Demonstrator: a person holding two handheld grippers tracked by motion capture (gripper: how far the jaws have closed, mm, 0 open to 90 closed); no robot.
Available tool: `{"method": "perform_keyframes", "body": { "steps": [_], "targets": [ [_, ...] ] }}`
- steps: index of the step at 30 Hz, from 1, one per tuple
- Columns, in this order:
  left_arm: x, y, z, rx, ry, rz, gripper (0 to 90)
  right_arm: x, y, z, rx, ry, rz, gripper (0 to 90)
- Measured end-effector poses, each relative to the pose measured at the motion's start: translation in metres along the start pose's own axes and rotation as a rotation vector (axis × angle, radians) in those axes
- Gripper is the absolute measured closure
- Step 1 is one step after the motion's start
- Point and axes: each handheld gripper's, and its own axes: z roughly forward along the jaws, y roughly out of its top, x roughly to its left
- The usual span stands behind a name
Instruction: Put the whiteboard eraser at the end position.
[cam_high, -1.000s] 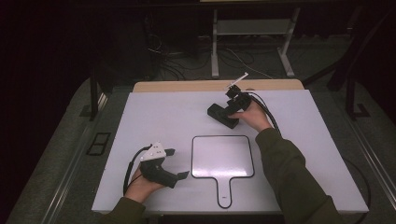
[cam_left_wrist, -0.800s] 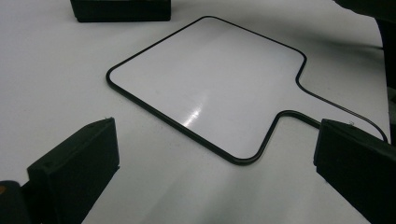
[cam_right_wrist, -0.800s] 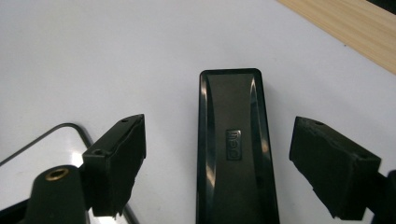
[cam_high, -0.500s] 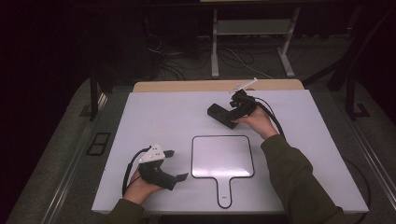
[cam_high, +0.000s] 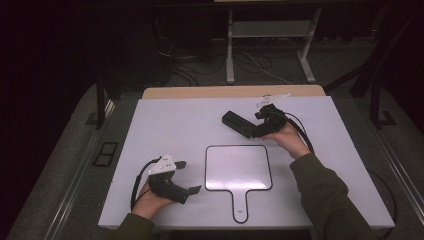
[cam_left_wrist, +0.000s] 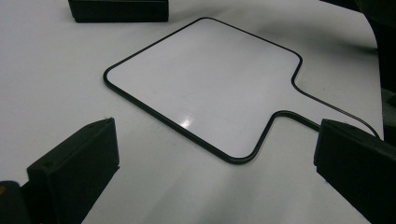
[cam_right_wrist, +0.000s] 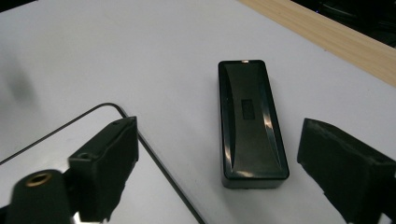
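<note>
Your white table (cam_high: 165, 125) lies bare across its far-left half. A paddle-shaped whiteboard (cam_high: 238, 167) lies flat at centre near you; a black eraser (cam_high: 239, 124) blocks the far-right area, just beside your right gripper (cam_high: 267, 122).

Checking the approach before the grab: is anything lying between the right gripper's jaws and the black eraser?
Nothing visible. The black eraser lies flat on the white table ahead of the open right gripper, with bare tabletop between them.
</note>
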Motion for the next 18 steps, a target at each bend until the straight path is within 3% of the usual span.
{"method": "perform_keyframes", "body": {
  "steps": [18],
  "targets": [
    [-0.002,0.0,0.001,0.001,0.0,0.002,0.0,0.011,-0.039,-0.03,-0.055,-0.022,0.003,9.4]
  ]
}}
